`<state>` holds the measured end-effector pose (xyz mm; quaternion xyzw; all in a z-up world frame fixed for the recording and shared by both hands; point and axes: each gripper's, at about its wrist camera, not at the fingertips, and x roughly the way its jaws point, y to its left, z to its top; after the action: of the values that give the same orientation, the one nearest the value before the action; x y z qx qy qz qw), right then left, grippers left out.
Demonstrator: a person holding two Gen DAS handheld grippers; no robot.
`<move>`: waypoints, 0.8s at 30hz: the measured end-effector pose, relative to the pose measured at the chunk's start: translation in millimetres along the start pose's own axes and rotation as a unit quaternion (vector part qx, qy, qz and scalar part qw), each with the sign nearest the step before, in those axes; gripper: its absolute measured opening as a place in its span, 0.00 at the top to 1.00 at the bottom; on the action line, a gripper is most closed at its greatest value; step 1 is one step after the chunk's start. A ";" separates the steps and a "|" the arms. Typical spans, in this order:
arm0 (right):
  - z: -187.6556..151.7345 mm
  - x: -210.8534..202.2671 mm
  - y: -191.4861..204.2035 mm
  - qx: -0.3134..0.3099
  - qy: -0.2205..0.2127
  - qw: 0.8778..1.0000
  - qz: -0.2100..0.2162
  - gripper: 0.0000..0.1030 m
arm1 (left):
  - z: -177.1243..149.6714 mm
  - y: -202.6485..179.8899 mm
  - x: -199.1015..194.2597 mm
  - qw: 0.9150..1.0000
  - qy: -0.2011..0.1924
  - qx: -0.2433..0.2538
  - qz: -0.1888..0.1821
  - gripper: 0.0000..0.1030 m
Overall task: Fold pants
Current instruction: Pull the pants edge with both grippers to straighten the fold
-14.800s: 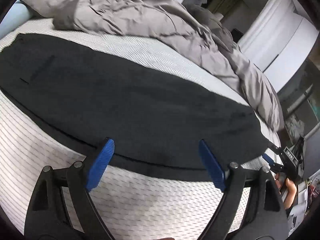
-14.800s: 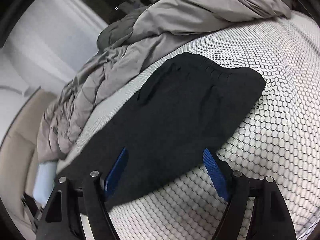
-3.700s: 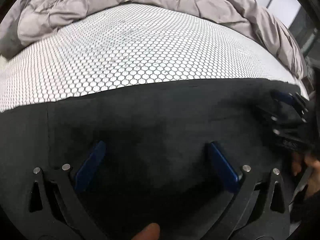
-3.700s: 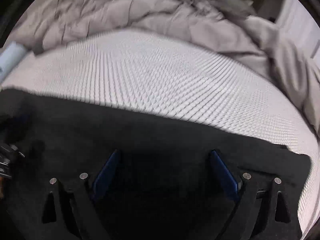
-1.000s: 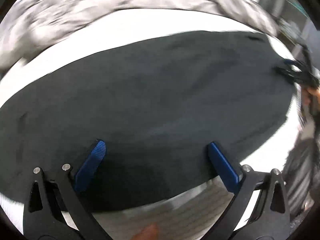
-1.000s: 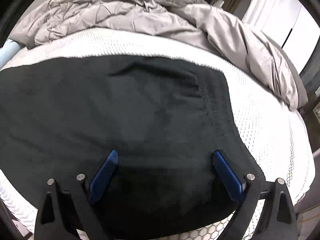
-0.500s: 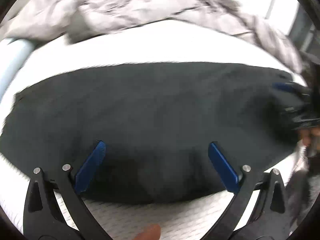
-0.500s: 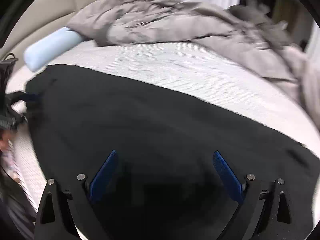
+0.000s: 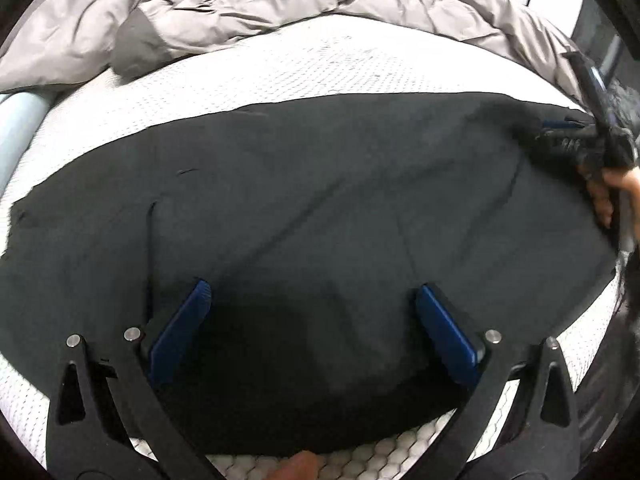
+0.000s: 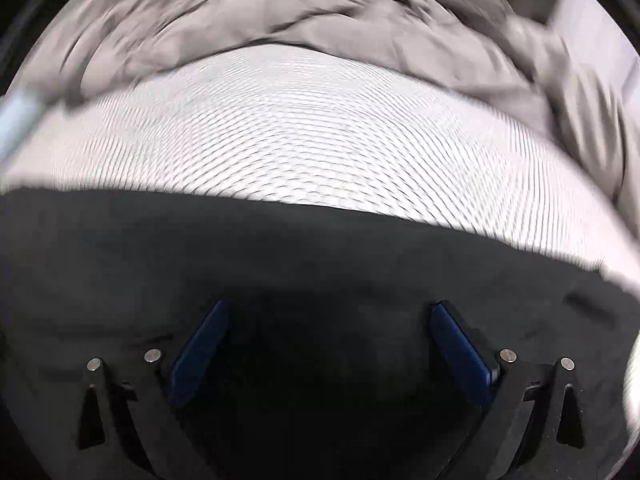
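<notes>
The black pants lie flat across the white honeycomb mattress, folded lengthwise, and fill the lower half of both views. My left gripper is open and empty, low over the near edge of the cloth. My right gripper is open and empty over the pants; that view is motion-blurred. The right gripper also shows in the left wrist view at the far right end of the pants, held by a hand.
A rumpled grey duvet lies along the far side of the bed, also in the right wrist view. A light blue bolster lies at the left. The mattress's near edge runs just below the pants.
Both grippers have swung over the pants. The right view turned from the pant length toward the far mattress and duvet and dropped closer. The left view steadied; the pants stay flat.
</notes>
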<state>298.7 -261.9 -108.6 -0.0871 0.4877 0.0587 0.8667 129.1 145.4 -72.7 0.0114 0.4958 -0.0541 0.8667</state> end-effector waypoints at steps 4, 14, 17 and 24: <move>6.2 -26.3 25.3 -0.031 -0.032 0.998 0.041 0.04 | 14.1 -5.5 -23.0 0.999 -0.022 -0.021 0.011 0.01; -0.5 7.5 124.7 -0.151 -0.008 0.985 0.085 0.03 | 65.1 3.3 44.4 0.996 -0.005 -0.066 0.061 0.00; 4.8 4.6 99.8 -0.144 -0.029 0.988 -0.044 0.02 | 57.8 12.4 35.9 0.994 -0.013 -0.080 0.069 0.00; 5.2 -5.2 79.8 -0.102 -0.039 0.994 0.013 0.06 | 80.4 15.9 22.2 0.995 -0.037 -0.097 0.006 0.01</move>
<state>285.4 -182.8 -109.0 -0.1660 0.4461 0.1229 0.8708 210.9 153.5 -51.5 -0.0719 0.4664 -0.0008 0.8817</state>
